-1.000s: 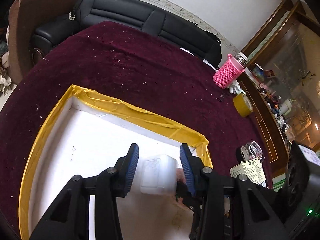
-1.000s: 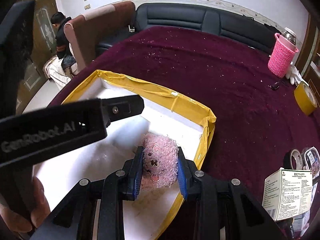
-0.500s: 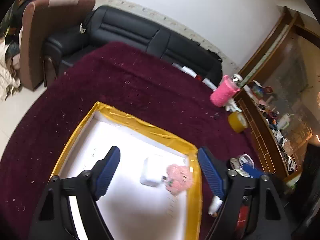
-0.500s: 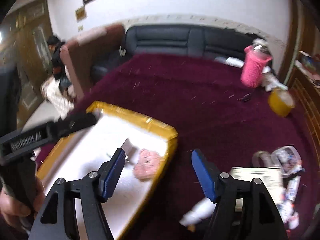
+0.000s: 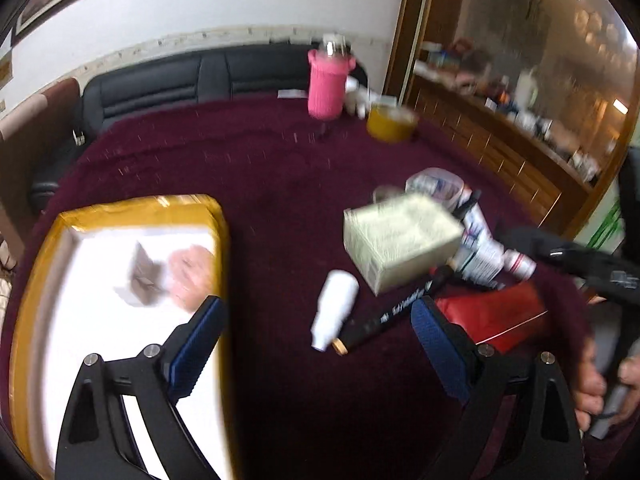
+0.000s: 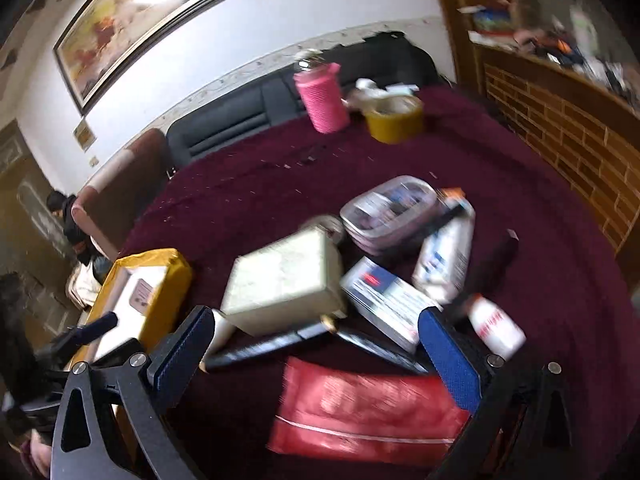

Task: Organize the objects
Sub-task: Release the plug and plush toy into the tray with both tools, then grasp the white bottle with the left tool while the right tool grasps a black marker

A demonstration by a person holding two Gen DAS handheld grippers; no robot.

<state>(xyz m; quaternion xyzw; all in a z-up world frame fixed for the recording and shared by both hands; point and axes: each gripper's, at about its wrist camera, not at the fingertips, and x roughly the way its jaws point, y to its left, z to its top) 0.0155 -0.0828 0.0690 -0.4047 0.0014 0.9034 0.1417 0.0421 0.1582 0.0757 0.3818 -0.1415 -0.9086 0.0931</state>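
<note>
Both my left gripper (image 5: pixel 316 354) and right gripper (image 6: pixel 316 354) gaped empty; reaching blurred, I risked scattering the clutter pile (image 6: pixel 352 276).

Left tongs (image 5: pixel 316 338) spread wide, holding nothing, above the maroon surface (image 5: pixel 256 168). At left, yellow-taped white tray (image 5: pixel 24 280) with a pink fuzzy item (image 5: pixel 190 276) beside a blurred pale box (image 5: pixel 140 280). Between the blue pads (image 5: pixel 196 344): white bottle (image 5: pixel 336 310) and black marker (image 5: pixel 396 312), just beside each other. Beyond them, a cream carton (image 5: pixel 400 236) and red packet (image 5: pixel 488 316). Far back, pink sleeved bottle (image 5: pixel 326 86) near a yellow tape roll (image 5: pixel 390 122).
</note>
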